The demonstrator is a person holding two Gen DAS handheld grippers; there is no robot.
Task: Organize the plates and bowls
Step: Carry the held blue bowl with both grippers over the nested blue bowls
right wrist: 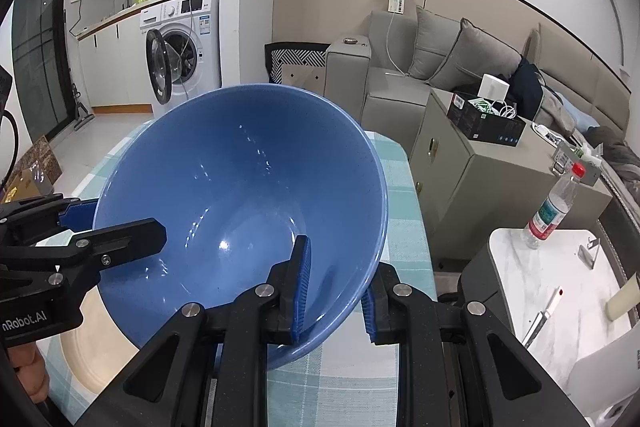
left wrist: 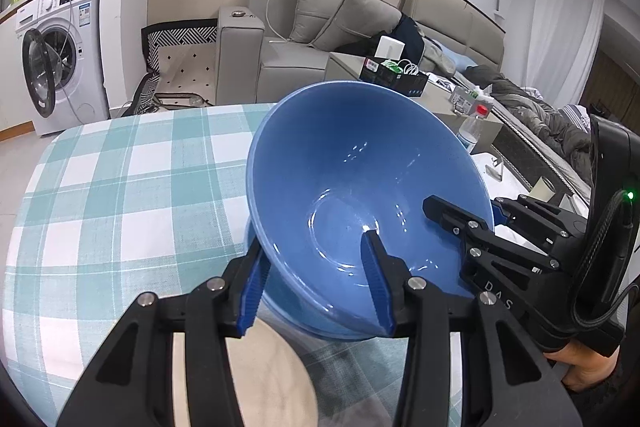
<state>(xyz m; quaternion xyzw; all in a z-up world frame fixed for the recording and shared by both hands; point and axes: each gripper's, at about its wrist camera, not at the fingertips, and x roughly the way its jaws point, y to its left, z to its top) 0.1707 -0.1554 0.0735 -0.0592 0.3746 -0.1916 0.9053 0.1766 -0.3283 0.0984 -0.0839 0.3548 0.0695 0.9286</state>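
- The left gripper fills the bottom of the left wrist view; its jaws are clamped on the near rim of a blue bowl, one blue pad inside the bowl and the other against its outer wall
- The right gripper sits at the bottom centre of the right wrist view, likewise closed on the bowl's wall, one pad inside, one outside
- Each gripper also shows in the other's view: the right gripper reaches in from the right edge of the left wrist view, the left gripper from the left edge of the right wrist view, both with a finger inside the bowl
- The blue bowl sits in the centre of both frames, tilted so its opening faces the cameras, held between the two grippers above a checked tablecloth
- A beige plate lies on the cloth under the bowl, at lower left of the right wrist view and at bottom centre of the left wrist view
- A hand holds the right gripper's body at lower right of the left wrist view
- Further out: a washing machine with its door open at upper left, a grey sofa at upper right, and a water bottle with a red cap standing on a white marble side table at right
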